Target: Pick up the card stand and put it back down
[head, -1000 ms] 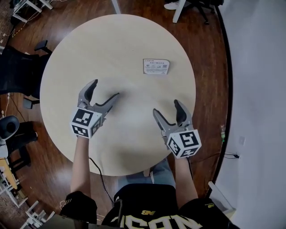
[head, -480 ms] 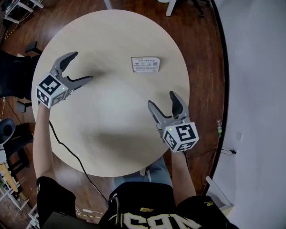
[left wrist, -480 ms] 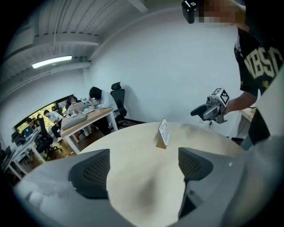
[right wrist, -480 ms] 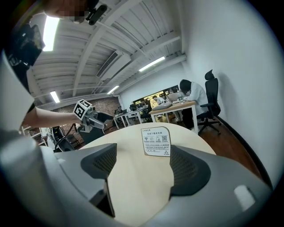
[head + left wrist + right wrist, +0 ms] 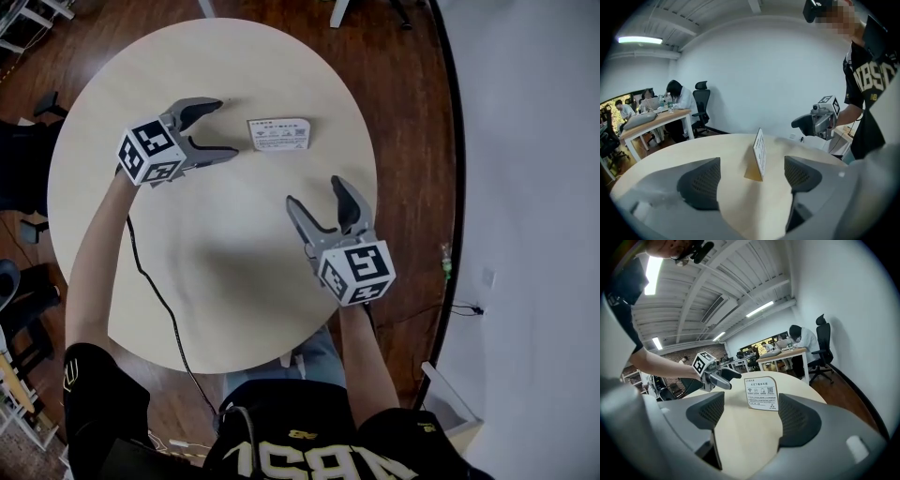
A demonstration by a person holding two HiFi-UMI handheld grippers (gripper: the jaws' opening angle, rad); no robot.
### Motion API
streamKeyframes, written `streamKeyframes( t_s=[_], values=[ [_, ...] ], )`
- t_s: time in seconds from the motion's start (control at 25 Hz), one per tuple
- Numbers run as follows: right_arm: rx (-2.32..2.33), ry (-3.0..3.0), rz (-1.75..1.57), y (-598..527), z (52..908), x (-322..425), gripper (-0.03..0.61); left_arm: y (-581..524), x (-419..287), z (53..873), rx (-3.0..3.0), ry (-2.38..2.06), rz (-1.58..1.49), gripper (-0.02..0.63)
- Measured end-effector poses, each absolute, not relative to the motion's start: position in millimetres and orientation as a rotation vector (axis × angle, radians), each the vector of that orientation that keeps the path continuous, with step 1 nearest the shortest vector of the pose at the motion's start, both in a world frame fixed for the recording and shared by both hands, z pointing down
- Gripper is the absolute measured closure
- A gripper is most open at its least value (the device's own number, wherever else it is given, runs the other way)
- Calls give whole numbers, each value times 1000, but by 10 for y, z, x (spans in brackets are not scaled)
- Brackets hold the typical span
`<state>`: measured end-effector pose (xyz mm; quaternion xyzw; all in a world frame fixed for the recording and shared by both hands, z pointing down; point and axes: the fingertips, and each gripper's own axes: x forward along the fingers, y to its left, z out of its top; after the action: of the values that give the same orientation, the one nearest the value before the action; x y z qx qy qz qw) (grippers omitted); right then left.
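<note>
Head view: the card stand (image 5: 278,133) sits on the far half of the round table (image 5: 234,244), untouched. My left gripper (image 5: 225,128) is just beside its left end and aimed at it. The jaws are spread, and nothing is in them. My right gripper (image 5: 316,192) hangs over the table's near right part, well apart from the stand, with a gap between its jaws and nothing in it.

Left gripper view: I see the stand edge-on, upright, ahead of the pads and in line with the gap, but not yet between them. The jaws have just been closing a little and are wide apart.

Right gripper view: the stand's printed face is toward me, beyond the jaw tips. These jaws have just been closing, are narrower than the left's, and grip nothing.

I judge this to be the reach before the pick-up. Next, the left gripper should go forward until the pads straddle the thin card, squeeze across its faces, lift, then set it down.
</note>
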<state>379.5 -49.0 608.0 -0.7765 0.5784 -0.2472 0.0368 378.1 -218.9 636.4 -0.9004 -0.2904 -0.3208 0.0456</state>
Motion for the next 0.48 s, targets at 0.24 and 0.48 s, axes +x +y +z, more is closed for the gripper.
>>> streamKeyframes(
  t_s=[0.24, 0.48],
  values=[
    [-2462, 1768, -742, -390, 6236, 4041, 212, -1823, 4051, 6665, -2765, -923, -1003, 246],
    [-2531, 1743, -703, -390, 6258, 4247, 212, -1678, 4201, 6757, -2818, -926, -997, 329]
  ],
)
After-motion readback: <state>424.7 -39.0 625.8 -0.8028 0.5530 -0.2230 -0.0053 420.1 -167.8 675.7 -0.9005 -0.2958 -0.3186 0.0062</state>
